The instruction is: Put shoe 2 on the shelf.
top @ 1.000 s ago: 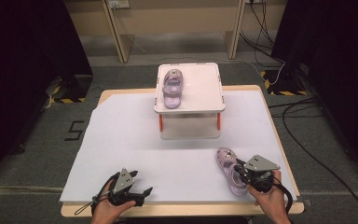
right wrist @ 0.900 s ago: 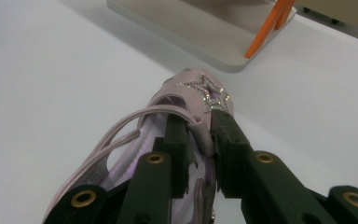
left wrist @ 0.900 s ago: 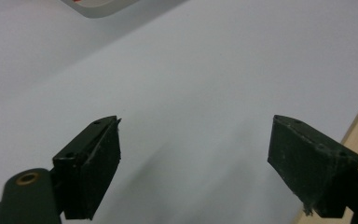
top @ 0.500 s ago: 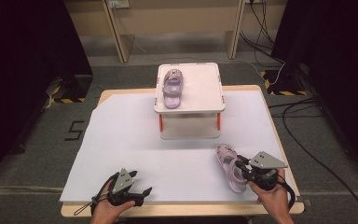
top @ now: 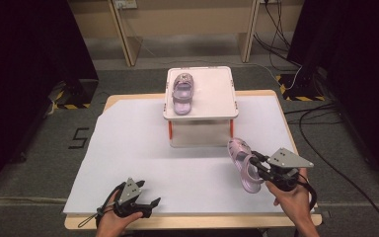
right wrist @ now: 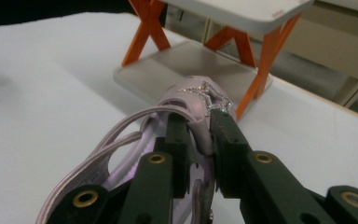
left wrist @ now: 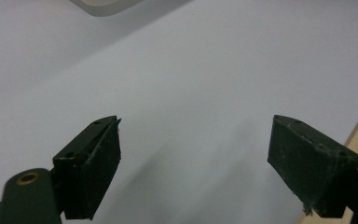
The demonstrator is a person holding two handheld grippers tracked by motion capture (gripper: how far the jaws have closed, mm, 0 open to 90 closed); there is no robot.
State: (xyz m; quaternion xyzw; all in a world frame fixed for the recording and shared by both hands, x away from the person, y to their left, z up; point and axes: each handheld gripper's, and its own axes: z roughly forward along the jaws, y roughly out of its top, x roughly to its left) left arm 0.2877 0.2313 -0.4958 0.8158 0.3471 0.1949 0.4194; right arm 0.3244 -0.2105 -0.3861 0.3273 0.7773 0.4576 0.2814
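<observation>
A pink sandal (top: pixel 242 165) hangs just above the white table sheet at the right, and my right gripper (top: pixel 254 159) is shut on its upper strap. In the right gripper view the black jaws pinch the pink strap (right wrist: pixel 200 132) beside a glittery star (right wrist: pixel 210 100). A second pink sandal (top: pixel 182 92) lies on the left part of the white raised stand (top: pixel 216 94) at the table's far middle. My left gripper (top: pixel 148 205) rests at the near left edge of the table, jaws wide apart over bare white sheet (left wrist: pixel 191 93), nothing between them.
The stand has orange cross legs (right wrist: pixel 261 60) and a lower shelf (right wrist: pixel 186 65), right ahead of the held sandal. The wooden table edge (top: pixel 192 223) runs along the near side. Cables (top: pixel 325 128) lie on the floor to the right.
My right gripper has lifted the pink sandal off the sheet, and its toe now tips up toward the stand. The left gripper has stayed put.
</observation>
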